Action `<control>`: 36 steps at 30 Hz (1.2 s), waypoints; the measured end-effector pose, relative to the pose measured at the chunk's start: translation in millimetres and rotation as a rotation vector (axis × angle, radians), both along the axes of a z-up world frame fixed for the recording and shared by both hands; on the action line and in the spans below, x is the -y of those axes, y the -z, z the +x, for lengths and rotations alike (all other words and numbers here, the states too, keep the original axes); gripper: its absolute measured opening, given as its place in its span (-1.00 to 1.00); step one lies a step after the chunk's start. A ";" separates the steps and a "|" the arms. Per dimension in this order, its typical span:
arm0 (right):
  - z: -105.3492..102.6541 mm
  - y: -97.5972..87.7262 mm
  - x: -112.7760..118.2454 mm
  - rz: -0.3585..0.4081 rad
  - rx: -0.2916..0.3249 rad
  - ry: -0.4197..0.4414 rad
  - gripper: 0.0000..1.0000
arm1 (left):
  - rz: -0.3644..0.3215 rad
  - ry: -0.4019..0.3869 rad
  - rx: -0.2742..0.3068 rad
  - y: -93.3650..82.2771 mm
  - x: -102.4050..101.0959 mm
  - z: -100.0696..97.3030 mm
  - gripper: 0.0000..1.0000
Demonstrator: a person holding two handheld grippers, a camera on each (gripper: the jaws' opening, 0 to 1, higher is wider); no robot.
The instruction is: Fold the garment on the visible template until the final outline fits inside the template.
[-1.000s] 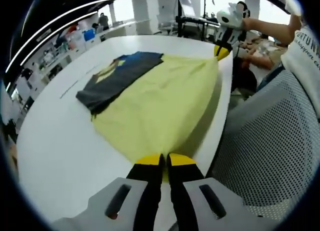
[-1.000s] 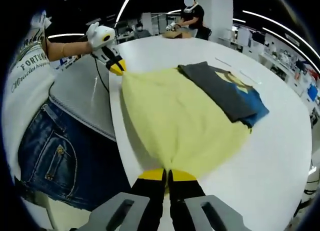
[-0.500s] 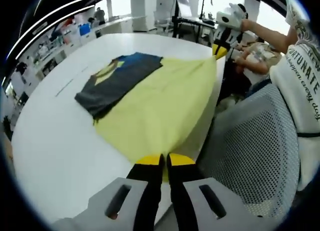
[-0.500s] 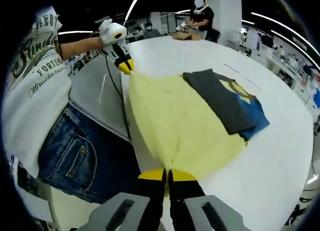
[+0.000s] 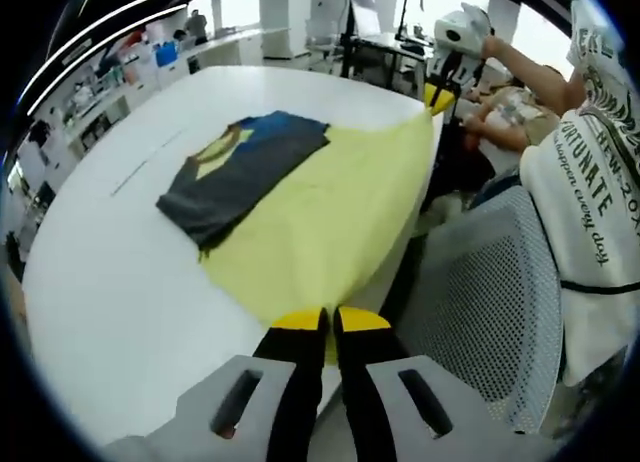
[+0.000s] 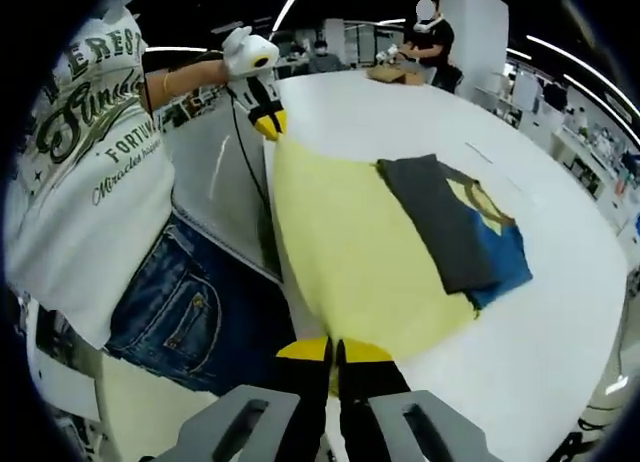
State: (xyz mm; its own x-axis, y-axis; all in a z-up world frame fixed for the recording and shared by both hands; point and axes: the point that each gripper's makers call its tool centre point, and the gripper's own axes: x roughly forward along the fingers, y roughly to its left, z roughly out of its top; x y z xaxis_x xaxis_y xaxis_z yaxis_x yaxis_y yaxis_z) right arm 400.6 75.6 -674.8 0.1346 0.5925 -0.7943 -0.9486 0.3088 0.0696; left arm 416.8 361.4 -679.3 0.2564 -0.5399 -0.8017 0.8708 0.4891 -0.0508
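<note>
person's white t-shirt [image 6: 95, 172]: "fortune", "miracles happen every day".

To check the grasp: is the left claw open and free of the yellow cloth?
No, the left claw is shut on the yellow cloth.

Shirt [image 5: 330, 217]: soft matt cloth, yellow w/ grey-blue part. Table [image 5: 120, 272]: smooth white, slight sheen. Chair [image 5: 490, 312]: grey mesh, rough weave. Jeans [image 6: 190, 312]: blue denim. Left gripper [image 5: 327, 320], right gripper [image 6: 332, 350]: matt grey plastic, yellow tips.

The garment [image 5: 310, 207] lies on the table [image 5: 110, 282], stretched between both tongs at its near edge; a chair [image 5: 480, 302] stands beside.
</note>
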 end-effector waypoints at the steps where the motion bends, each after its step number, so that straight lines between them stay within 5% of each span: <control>1: 0.3 -2.5 0.2 -0.001 0.002 -0.003 -1.00 | 0.000 0.002 -0.003 -1.9 0.0 0.0 -0.98; 11: -0.1 -21.6 -0.4 -0.014 0.026 -0.023 -1.00 | -0.009 0.011 -0.018 -19.3 3.5 -3.6 -0.98; 19: 11.1 -34.0 1.1 -0.034 0.073 -0.031 -1.00 | 0.033 0.072 0.041 -33.6 9.3 2.0 -0.98; 36: 70.6 -44.3 3.2 -0.067 0.215 0.001 -1.00 | 0.073 0.090 0.210 -50.8 8.4 64.4 -0.98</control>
